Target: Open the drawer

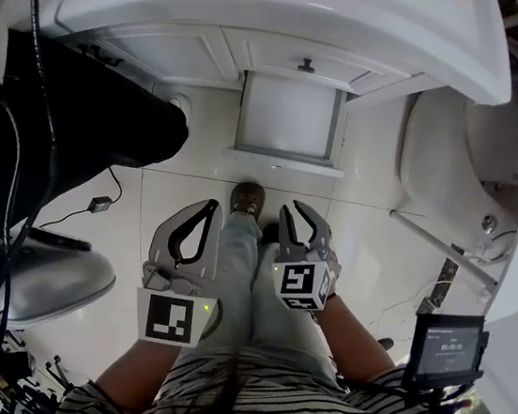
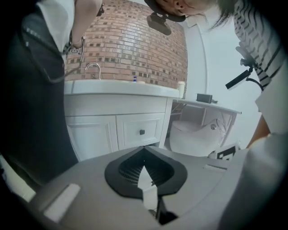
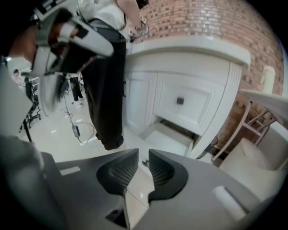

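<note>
Pale floor tiles [image 1: 361,257] are lying under me. I am holding my left gripper [image 2: 144,148] pinched shut on nothing, and my right gripper [image 3: 143,152] a little open and empty, ready for the knob [image 3: 180,100]. Both are hanging well apart from the cabinet [image 1: 166,47]. Its drawer [image 3: 198,107] is sitting closed in front. A person in black trousers [image 1: 80,130] is crowding the cabinet's left side, so I am finding open room straight ahead.
</note>
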Motion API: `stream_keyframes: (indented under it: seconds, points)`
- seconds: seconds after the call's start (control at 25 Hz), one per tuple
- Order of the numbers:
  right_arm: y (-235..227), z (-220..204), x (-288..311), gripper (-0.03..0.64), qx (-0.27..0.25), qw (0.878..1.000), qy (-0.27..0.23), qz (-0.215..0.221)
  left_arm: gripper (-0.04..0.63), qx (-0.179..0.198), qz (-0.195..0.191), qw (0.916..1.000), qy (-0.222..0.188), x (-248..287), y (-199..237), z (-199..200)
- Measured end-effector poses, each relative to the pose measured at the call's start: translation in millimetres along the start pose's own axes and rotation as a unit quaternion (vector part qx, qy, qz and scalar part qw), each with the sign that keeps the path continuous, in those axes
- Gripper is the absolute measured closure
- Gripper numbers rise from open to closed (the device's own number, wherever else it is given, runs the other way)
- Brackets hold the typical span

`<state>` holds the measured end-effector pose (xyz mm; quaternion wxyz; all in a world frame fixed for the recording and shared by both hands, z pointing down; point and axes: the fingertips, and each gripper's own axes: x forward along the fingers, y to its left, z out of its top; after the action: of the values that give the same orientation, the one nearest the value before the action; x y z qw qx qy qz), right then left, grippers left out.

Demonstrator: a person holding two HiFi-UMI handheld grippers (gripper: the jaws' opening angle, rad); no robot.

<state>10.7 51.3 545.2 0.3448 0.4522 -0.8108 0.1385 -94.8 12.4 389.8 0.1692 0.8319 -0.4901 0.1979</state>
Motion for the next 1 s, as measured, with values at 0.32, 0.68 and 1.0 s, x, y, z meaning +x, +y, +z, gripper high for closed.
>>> stream_keyframes:
  seconds: [0.32, 0.68, 1.0]
  points:
    - [4.2, 165.5, -254.4, 0.580, -0.018, 0.990, -0.132, 0.036, 0.581, 0.040, -0.004, 0.9985, -0.036, -133.4, -81.5, 107.4]
    - [64.5, 222.0, -424.6, 0.614, 0.029, 0.974, -0.225, -0.010, 0.581, 0.063, -0.023, 0.9945, -0.080, -288.0, -140.7, 134.7]
    - [178.4, 206.6, -520.8, 0.614, 0.045, 0.965, -0.251, -0.062, 0.580, 0.074, -0.050, 0.9873, -0.131, -416.4, -168.6, 105.3]
